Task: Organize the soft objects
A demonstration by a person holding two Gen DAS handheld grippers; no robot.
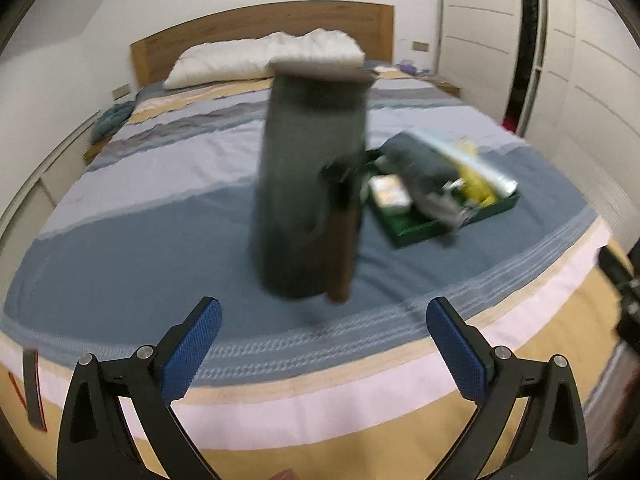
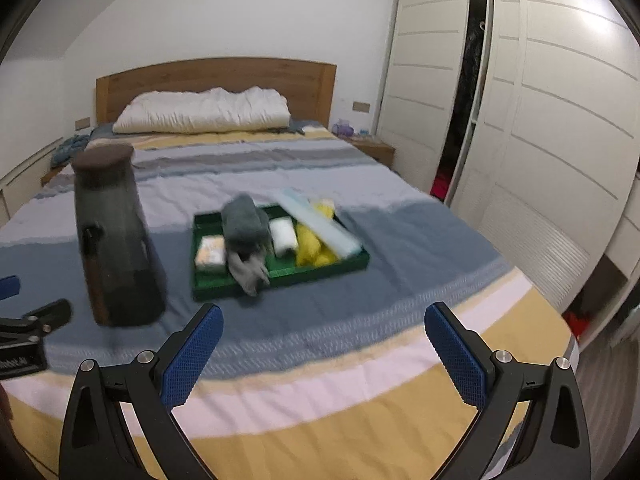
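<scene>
Here, both the left gripper (image 1: 324,344) and the right gripper (image 2: 324,344) stood wide apart, holding nothing, above the striped bedspread (image 2: 280,184). A green tray (image 2: 280,276) with a grey rolled cloth (image 2: 244,224), yellow cloth (image 2: 310,244) and white roll (image 2: 283,236) lay beside a tall dark jug (image 2: 116,236).

No text, label, brand or number can be read in either view. The small cream and orange box (image 2: 211,256) in the green rectangular tray (image 2: 280,276) bears print too blurred to make out. White lettering on the black gripper body (image 2: 16,362) at the left edge of the right wrist view is cut off and illegible.
</scene>
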